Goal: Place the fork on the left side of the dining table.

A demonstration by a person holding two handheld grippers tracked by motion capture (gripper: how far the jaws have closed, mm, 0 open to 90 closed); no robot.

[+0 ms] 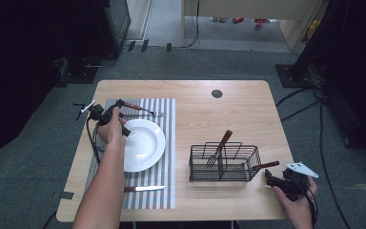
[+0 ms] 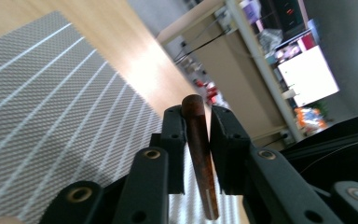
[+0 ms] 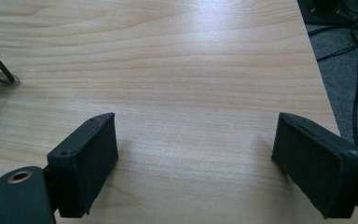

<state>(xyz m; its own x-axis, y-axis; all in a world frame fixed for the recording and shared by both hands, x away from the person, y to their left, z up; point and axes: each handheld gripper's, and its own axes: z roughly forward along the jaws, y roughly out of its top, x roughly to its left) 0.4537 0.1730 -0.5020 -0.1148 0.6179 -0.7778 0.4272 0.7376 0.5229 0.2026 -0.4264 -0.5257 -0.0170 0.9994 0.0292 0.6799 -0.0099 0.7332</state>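
Observation:
My left gripper [image 1: 120,103] is at the far left corner of the striped placemat [image 1: 164,143], shut on the brown handle of a fork [image 1: 140,109] whose tines point right, above the white plate [image 1: 145,143]. In the left gripper view the handle [image 2: 199,144] stands between the closed jaws of that gripper [image 2: 197,119]. My right gripper [image 1: 269,177] rests low at the table's front right, just right of the wire basket [image 1: 240,164]. Its jaws [image 3: 196,135] are wide open over bare wood.
The black wire basket holds a brown-handled fork [image 1: 220,147], and a second brown handle [image 1: 268,165] sticks out of its right end. A knife [image 1: 145,189] lies on the placemat's near edge. One basket foot [image 3: 2,74] shows at left in the right gripper view.

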